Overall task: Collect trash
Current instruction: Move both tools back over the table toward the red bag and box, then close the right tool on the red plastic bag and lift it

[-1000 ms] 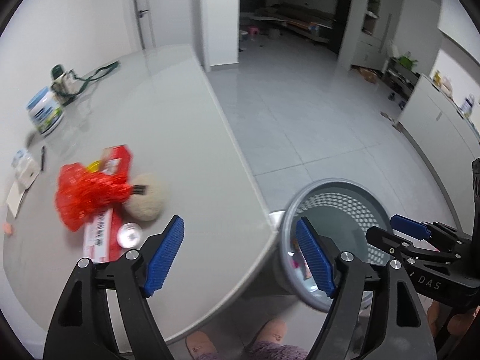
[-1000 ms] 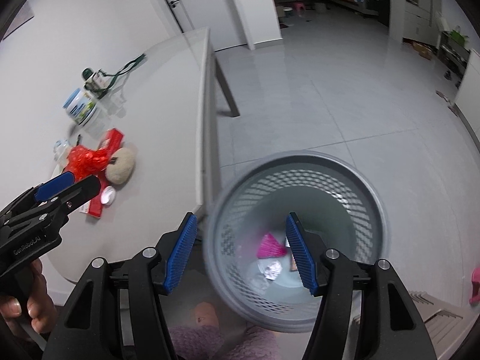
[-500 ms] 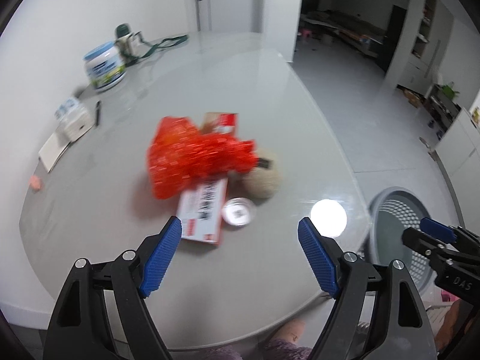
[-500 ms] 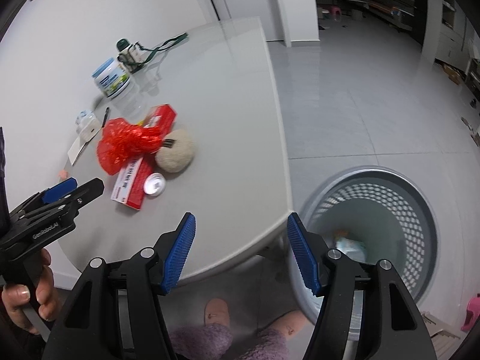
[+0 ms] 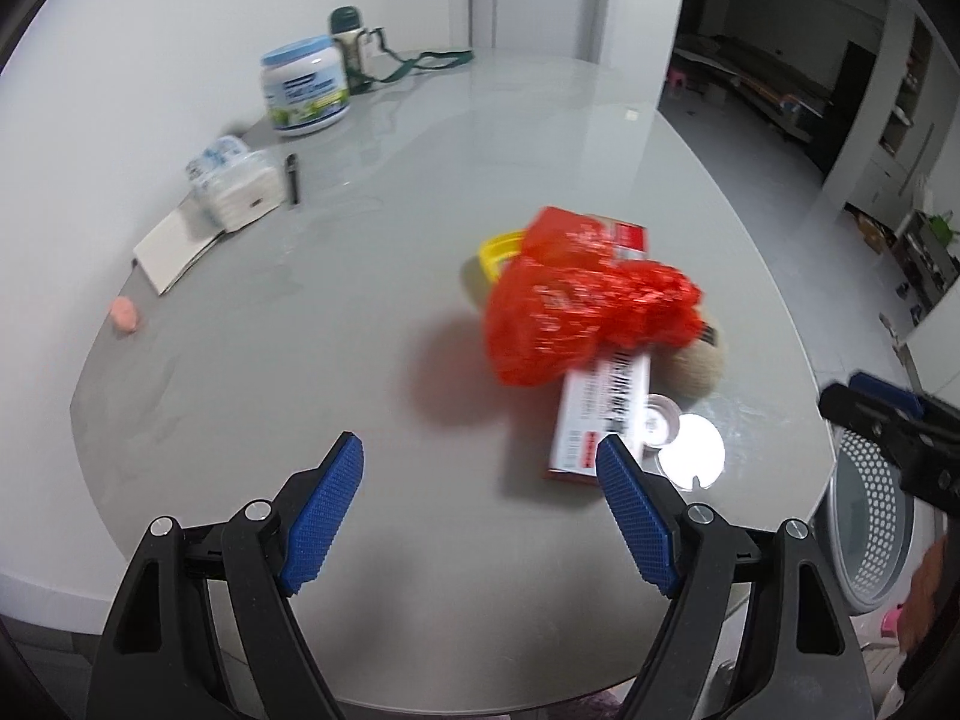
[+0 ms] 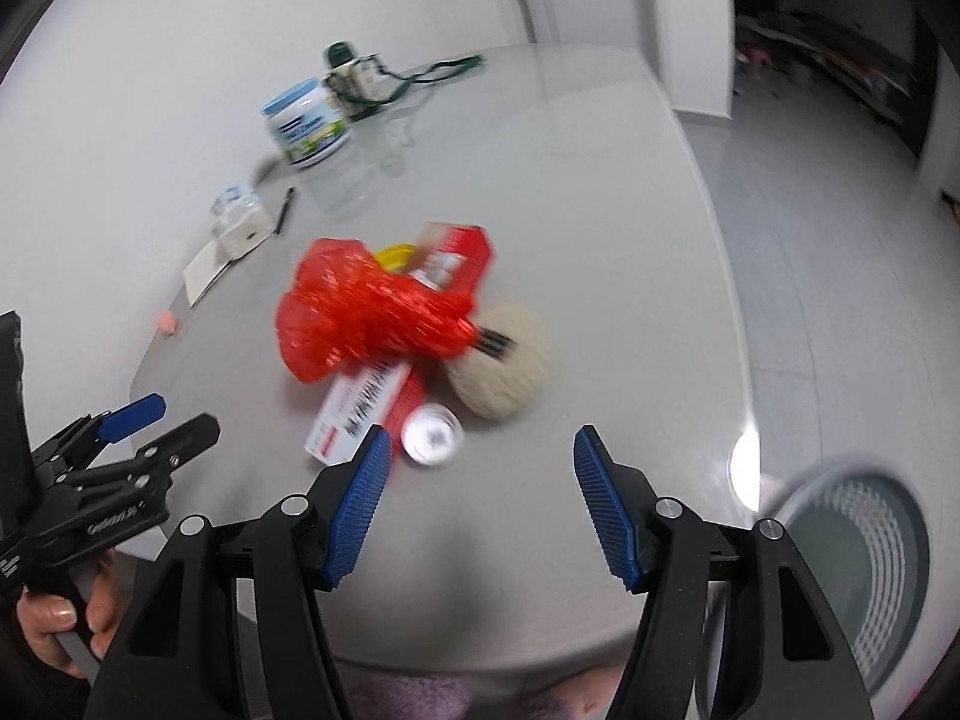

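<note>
Both the left gripper (image 5: 480,501) and the right gripper (image 6: 477,495) are being held wide and empty above the table (image 5: 252,372). Beyond, a red bag (image 6: 366,315), box (image 6: 360,405) and, seemingly, a small cap (image 6: 433,435) are being approached; one needs straddling.

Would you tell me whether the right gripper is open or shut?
Open: the right gripper has its blue pads apart with nothing between them.

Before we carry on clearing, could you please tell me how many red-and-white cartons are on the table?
2: one carton under the red bag's near side, another carton behind it. More may be hidden.
</note>
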Demonstrator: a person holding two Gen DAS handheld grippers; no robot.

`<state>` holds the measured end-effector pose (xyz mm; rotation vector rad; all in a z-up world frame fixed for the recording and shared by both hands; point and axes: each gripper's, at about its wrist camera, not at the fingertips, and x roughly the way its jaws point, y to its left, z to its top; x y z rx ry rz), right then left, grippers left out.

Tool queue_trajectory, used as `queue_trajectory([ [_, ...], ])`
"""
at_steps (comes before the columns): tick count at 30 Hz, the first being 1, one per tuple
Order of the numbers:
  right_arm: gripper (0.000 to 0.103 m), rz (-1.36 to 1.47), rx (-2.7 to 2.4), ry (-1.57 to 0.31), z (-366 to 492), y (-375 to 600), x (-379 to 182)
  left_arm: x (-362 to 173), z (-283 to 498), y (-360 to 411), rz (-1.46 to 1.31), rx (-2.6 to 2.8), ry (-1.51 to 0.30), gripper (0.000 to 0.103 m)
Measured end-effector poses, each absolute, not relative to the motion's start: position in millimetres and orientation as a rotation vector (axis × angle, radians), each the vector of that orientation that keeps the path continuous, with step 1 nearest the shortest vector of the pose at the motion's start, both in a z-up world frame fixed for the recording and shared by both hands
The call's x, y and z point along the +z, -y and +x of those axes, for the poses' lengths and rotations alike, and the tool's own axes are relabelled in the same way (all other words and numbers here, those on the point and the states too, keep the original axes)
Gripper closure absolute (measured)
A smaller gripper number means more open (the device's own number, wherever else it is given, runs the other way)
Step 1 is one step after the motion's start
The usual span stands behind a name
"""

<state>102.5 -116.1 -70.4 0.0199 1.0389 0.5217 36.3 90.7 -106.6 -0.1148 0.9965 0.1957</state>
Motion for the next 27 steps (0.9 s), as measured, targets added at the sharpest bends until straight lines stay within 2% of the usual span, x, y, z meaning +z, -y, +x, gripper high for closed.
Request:
queue_trajectory([
  [11, 0.035, -0.209, 0.704, -0.969, 146, 30, -71, -103, 24, -131, -0.179, 0.26, -0.988, 0.025],
  [21, 0.034, -0.433, 0.819, -0.937, 157, -8, -85, -111, 14, -151, -0.216, 0.312, -1.005, 0.025],
  [24, 0.03, -0.488, 0.847, -0.932, 158, -15, -91, -113, 13, -154, -0.222, 0.325, -1.01, 0.025],
  [27, 0.03, -0.557, 0.847, -0.935, 160, -24, -103, -114, 11, -153, -0.229, 0.331, -1.014, 0.025],
])
